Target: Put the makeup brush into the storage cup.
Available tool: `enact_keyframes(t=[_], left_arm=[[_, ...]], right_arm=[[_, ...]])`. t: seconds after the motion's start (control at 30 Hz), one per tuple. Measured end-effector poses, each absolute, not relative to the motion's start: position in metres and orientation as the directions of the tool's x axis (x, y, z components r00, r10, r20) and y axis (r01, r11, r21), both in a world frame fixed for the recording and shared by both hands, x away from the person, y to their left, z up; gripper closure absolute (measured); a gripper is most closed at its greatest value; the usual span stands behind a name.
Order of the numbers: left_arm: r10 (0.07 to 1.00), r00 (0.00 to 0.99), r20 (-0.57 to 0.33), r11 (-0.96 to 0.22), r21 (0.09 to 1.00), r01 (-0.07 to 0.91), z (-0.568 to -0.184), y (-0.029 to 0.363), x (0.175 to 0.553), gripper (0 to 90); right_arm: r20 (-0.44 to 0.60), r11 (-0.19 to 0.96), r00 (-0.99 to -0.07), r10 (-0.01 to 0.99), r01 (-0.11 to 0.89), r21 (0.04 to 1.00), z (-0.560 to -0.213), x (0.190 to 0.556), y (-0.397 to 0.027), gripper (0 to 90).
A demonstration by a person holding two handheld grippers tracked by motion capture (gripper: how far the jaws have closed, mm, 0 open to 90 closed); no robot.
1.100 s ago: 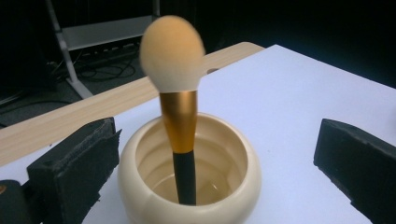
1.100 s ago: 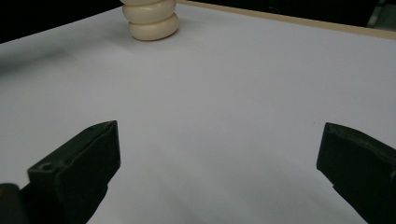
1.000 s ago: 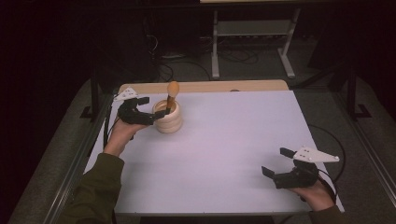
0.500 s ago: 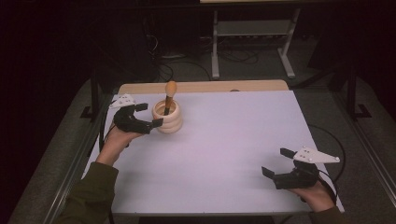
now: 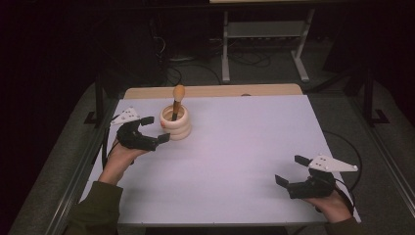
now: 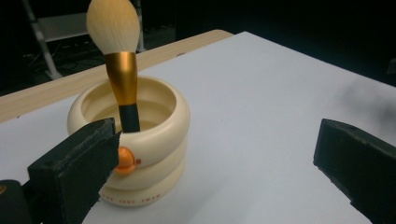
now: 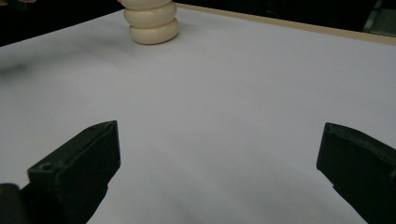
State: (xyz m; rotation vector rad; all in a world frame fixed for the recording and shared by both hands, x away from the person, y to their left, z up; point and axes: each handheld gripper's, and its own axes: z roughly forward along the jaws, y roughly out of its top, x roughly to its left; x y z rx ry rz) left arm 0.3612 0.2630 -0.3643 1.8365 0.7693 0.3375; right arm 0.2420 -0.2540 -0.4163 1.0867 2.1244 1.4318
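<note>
Holder: cream ribbed ring-stacked plastic pot with a small orange button on its side, upright at the far-left of the white table top.
Brush: make-up brush with pale bristle head, gold ferrule and black handle, standing head-up inside the pot, leaning on the rim.
Left gripper: jaws spread wide, holding nothing; a second ago they bracketed the pot, now they sit just beside it on its left, clear of the wall.
Right gripper: jaws apart, empty, near the front-right corner, well apart from the pot; unmoved over the last second.
Reading: the pull-back suggests the left hand has released the pot; brush placement looks finished, retreat under way.
</note>
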Motion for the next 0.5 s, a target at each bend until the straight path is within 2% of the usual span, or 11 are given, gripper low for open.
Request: enact_keyframes(t=[0.5], left_arm=[[0.654,0.744,-0.134,-0.215,0.911,0.353,-0.375,0.27,0.332,0.0]], right_arm=[[0.12,0.19,-0.645,0.755,0.39,0.901,-0.416,0.242,-0.254,0.0]])
